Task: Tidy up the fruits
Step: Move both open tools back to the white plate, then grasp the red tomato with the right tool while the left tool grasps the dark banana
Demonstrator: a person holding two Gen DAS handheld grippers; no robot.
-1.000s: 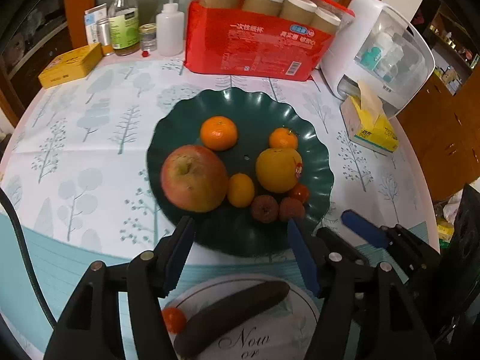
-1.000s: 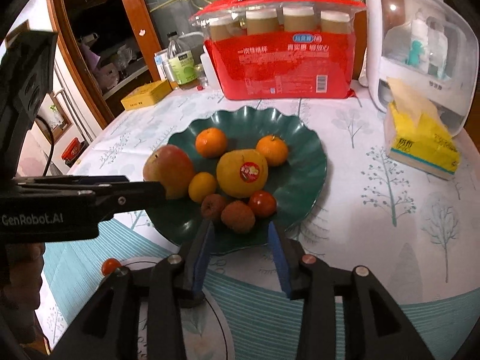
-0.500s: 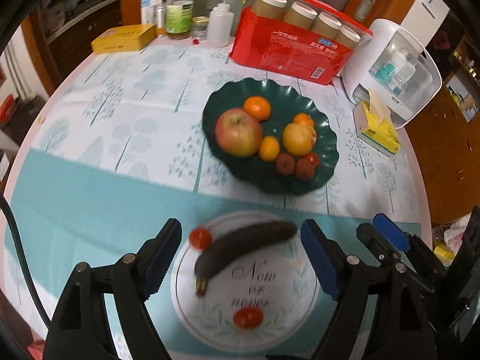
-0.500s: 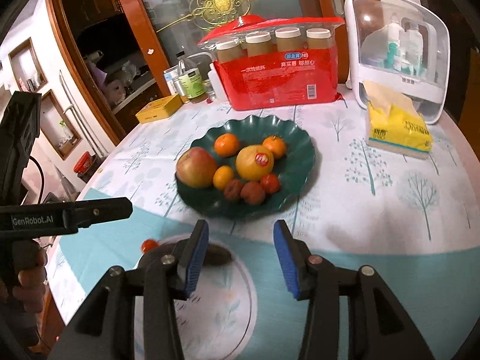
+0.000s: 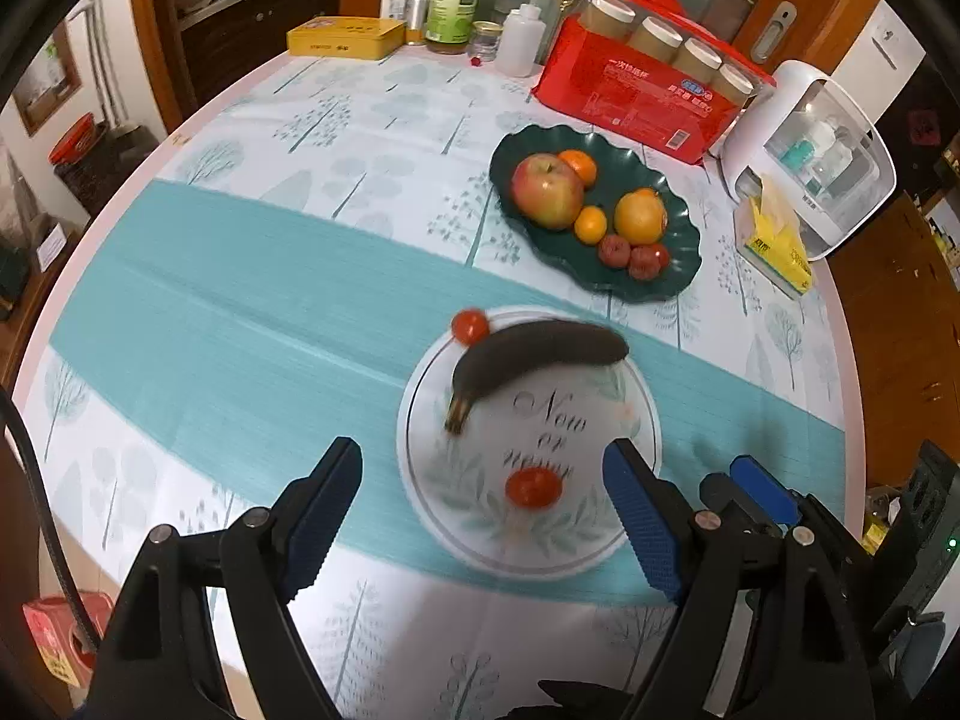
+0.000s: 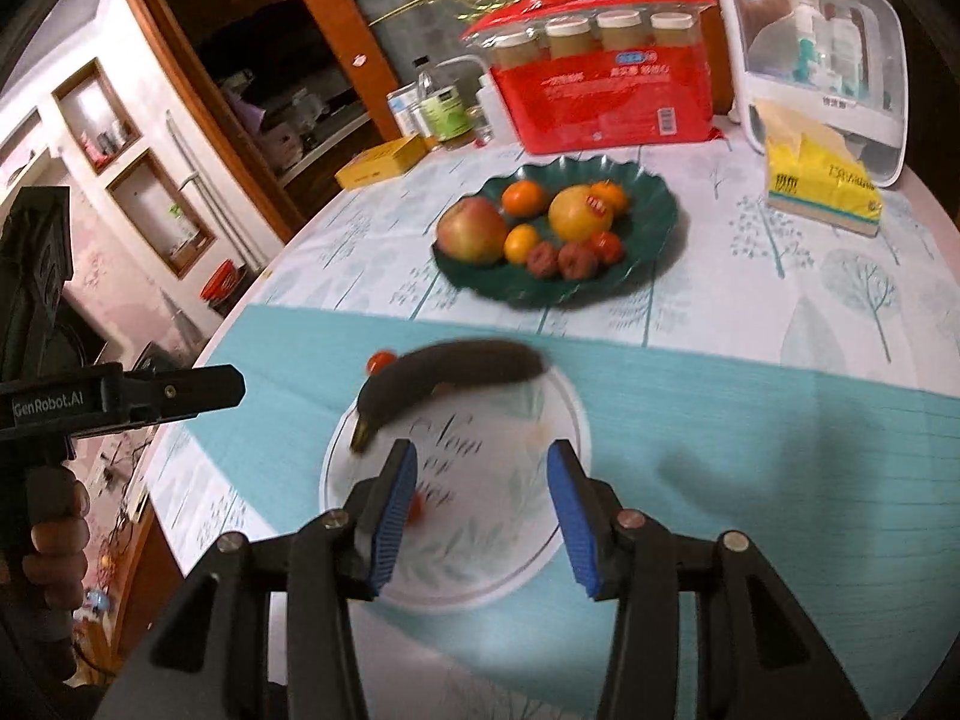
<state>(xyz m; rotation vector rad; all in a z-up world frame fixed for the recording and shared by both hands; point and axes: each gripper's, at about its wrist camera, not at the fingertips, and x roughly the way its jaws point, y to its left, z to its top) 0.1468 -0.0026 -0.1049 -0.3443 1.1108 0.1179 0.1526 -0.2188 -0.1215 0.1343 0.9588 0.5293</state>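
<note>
Blur smears the white plate [image 6: 540, 564]; right gripper [image 6: 480, 516] half-hides a tomato [image 6: 415, 509]; both grippers' jaws gape empty, left gripper [image 5: 480, 516] included.

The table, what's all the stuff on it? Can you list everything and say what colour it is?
green plate: 1, dark green, far side of table, holds fruit
apple: 1, red-yellow, on green plate
oranges: 4, orange, one large and three small, on green plate
small dark red fruits: 2, on green plate's near edge
tomatoes: 3, red; one on white plate, one at its far rim, one on green plate
white plate: 1, white with writing, near side
banana: 1, nearly black, across white plate
red pack of jars: 1, behind green plate
yellow tissue pack: 1, right
yellow tin: 1, far left
left gripper: black, blue pads, open
right gripper: black, blue pads, open
</note>
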